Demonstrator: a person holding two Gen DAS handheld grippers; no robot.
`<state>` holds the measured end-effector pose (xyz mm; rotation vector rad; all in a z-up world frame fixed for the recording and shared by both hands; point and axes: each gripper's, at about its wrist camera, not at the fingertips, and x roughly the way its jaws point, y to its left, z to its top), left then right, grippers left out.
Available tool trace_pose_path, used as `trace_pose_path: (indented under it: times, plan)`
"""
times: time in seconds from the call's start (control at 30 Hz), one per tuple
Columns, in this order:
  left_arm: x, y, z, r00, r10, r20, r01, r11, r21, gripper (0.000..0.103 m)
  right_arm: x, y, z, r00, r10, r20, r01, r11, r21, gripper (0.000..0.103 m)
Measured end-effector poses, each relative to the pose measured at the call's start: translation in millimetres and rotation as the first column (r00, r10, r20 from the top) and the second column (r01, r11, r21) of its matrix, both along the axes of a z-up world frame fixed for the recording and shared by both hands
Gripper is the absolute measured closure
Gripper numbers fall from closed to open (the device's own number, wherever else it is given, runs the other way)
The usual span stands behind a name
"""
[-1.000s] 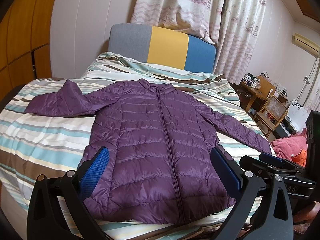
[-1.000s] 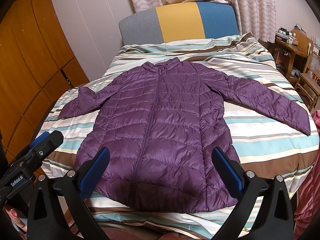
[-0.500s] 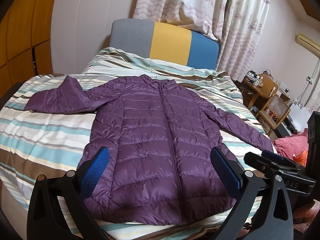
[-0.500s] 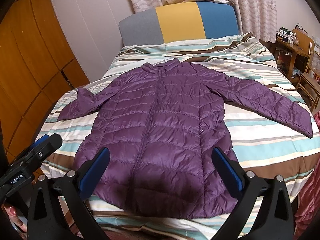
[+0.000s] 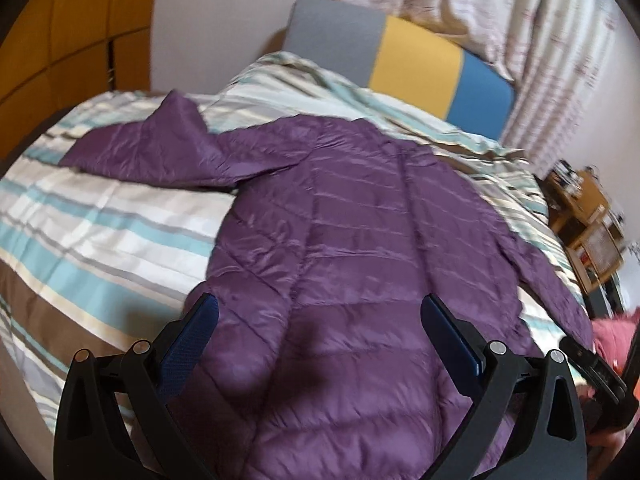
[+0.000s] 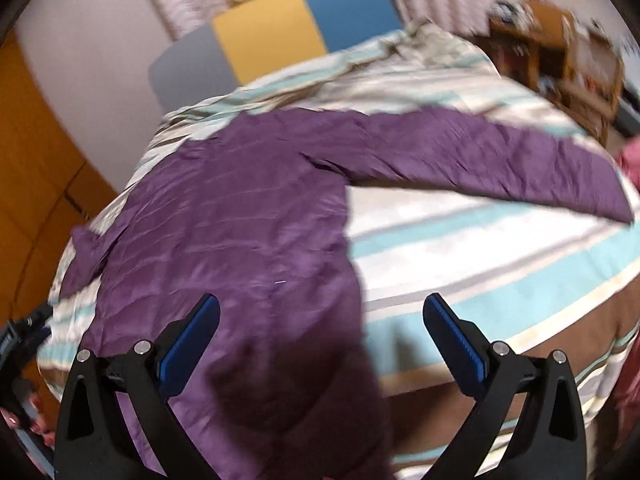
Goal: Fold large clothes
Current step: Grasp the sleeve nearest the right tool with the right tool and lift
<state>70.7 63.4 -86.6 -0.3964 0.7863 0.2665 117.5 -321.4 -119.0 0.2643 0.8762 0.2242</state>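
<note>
On the striped bed (image 5: 100,240) a purple jacket (image 5: 360,260) lies flat, front up, sleeves spread, ready for folding. Left gripper (image 5: 318,320) and right gripper (image 6: 320,320) hover over its hem, jaws spread, holding nothing, likely nearing a side.

The quilted jacket (image 5: 360,248) is a glossy purple all over; the bedspread (image 5: 100,232) beneath it is striped in white, pale teal, grey, cream and brown; the headboard (image 5: 400,56) runs in three blocks, grey, yellow and blue; the curtains (image 5: 500,12) are white with a faint pinkish print; the wardrobe (image 6: 28,184) is orange-brown wood; both grippers' fingers (image 6: 192,340) are black with blue pads.
</note>
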Motion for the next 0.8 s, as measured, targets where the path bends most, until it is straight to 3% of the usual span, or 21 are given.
trace_pose_path:
  times: [0.1,0.17,0.27,0.37,0.43,0.5,0.6,0.67,0.8]
  plan:
    - [16,14,-9,0.999,0.032,-0.007,-0.032,0.999,0.006,0.003,15,-20,-13,0.998,-0.057,0.0,0.057,0.998,-0.009,0.002]
    - [25,16,-15,0.999,0.036,-0.001,-0.035,0.998,0.054,0.003,25,-35,-19,0.994,-0.105,-0.005,0.105,0.994,-0.008,0.002]
    - [37,20,-21,0.999,0.012,0.047,-0.016,0.996,0.09,0.003,42,-62,-28,0.981,-0.191,-0.046,0.192,0.981,0.031,0.002]
    - [56,25,-29,0.999,0.008,0.038,-0.013,0.989,0.144,0.003,59,-97,-41,0.951,-0.29,-0.106,0.302,0.945,0.122,0.002]
    - [73,30,-39,1.0,0.013,-0.009,-0.011,0.983,0.185,0.003,68,-125,-52,0.915,-0.375,-0.149,0.398,0.9,0.18,0.01]
    - [86,37,-49,0.999,0.017,-0.043,-0.008,0.98,0.201,0.003,72,-147,-54,0.891,-0.432,-0.139,0.454,0.858,0.24,0.018]
    - [104,50,-64,0.995,0.037,-0.096,-0.015,0.977,0.215,0.003,74,-171,-52,0.851,-0.509,-0.13,0.525,0.813,0.253,0.031]
    - [110,55,-71,0.991,0.053,-0.121,-0.026,0.976,0.215,0.003,73,-191,-56,0.813,-0.564,-0.147,0.579,0.754,0.312,0.041]
    - [117,68,-84,0.992,0.044,-0.119,-0.021,0.983,0.183,0.003,75,-224,-63,0.743,-0.644,-0.183,0.649,0.624,0.435,0.047]
